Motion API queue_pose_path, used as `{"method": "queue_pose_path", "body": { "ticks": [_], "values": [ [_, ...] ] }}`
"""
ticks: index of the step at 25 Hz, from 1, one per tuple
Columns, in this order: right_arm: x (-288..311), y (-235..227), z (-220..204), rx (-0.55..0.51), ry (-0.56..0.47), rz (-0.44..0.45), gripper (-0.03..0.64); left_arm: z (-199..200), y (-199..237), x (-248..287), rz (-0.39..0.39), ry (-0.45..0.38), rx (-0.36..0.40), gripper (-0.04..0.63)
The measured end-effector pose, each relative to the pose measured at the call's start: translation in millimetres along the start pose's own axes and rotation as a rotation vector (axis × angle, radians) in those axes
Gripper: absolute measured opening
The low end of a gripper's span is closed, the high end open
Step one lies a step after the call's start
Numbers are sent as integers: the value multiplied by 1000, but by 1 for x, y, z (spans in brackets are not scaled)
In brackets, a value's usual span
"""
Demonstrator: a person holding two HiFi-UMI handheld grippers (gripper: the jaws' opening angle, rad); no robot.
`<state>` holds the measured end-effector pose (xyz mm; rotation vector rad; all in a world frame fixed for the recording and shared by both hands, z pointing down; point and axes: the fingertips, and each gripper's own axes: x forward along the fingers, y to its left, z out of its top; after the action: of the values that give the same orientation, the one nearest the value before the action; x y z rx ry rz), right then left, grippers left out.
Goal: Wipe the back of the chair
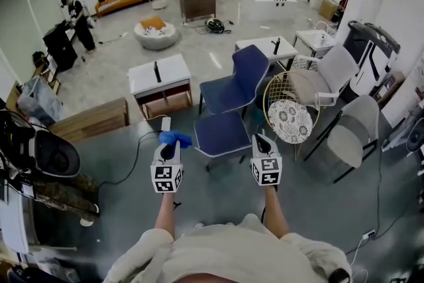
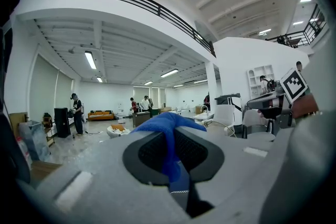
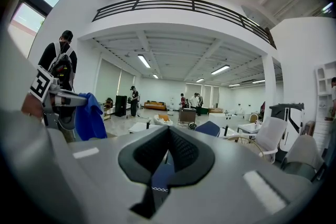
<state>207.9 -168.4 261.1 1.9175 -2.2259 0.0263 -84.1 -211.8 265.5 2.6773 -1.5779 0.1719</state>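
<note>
Left hand-held gripper [image 1: 170, 146] sat at about 7 o'clock in my head view, jaws pinched on the blue cloth [image 1: 175, 138]. Its own view confirmed it: cloth [image 2: 167, 136] draped over the closed tips and touching no furniture.

Just past it, at 12 to 1 o'clock off that gripper, was a near blue seat [image 1: 222, 133]. Beyond that stood the blue chair [image 1: 233, 93], backrest [image 1: 250, 67] raised toward 1 o'clock. Couldn't tell for sure which of the two was the target; I judged the one with the plain backrest.

Right hand-held gripper [image 1: 260, 140] was at 5 o'clock, level with the left, jaws closed together on nothing per its own view. The chair [image 3: 210, 128] showed small at 12 o'clock above the tips there, well apart.

Step as I read it: approach. Cloth gripped, no contact, wiping not begun. Next move would need the left gripper carried forward and up to the backrest, with the cloth laid flat and pressed lightly. The right could steady the chair, else it might slide on the smooth floor [image 1: 311, 202].
</note>
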Motion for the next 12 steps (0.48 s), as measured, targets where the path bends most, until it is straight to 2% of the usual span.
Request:
{"method": "queue_pose_path", "body": {
  "ticks": [12],
  "values": [
    [4,7,6,5,6,16,0,1,-2,4,-17,6,-10,34]
  ]
}}
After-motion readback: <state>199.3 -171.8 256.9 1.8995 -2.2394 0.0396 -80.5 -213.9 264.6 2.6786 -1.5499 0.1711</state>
